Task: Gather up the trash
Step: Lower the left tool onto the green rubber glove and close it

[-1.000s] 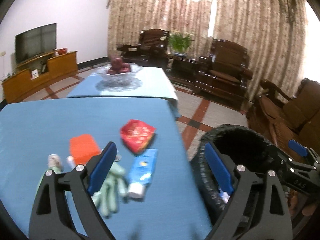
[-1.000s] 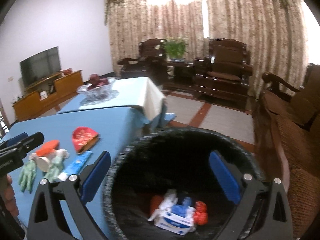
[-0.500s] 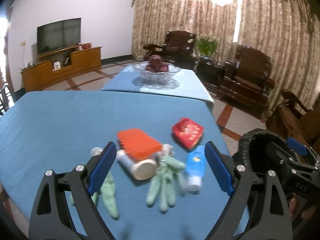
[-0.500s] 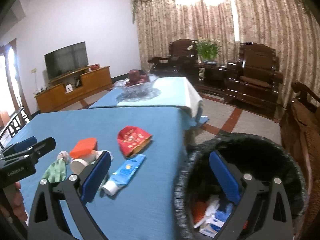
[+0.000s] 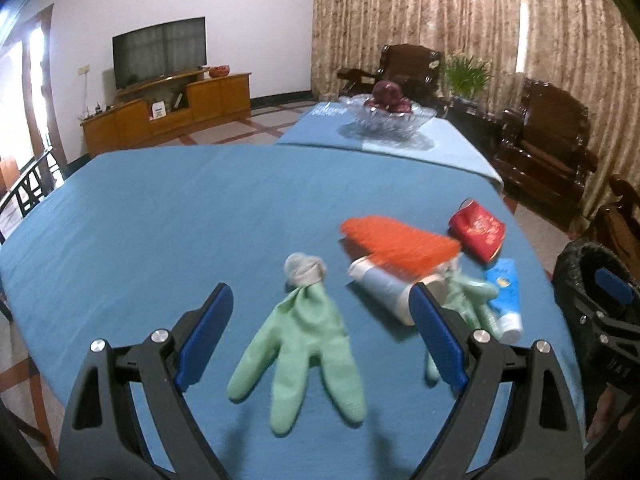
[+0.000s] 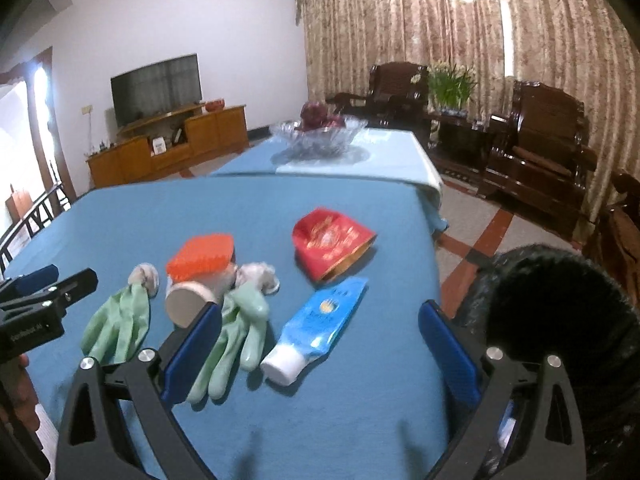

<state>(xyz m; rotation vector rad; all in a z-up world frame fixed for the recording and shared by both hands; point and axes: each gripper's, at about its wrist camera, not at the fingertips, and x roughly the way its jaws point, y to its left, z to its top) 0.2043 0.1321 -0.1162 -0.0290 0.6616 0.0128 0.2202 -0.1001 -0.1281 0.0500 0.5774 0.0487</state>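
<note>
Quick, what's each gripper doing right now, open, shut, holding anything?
Left gripper: open, empty, above a green glove.
Right gripper: open, empty, over the blue tube.

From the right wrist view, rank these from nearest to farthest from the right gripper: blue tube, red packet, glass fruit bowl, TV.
1. Blue tube: just ahead of the open right gripper, between its fingers.
2. Red packet: behind the tube, mid-table.
3. Glass fruit bowl: on the far, lighter table.
4. TV: against the back wall, left.
</note>
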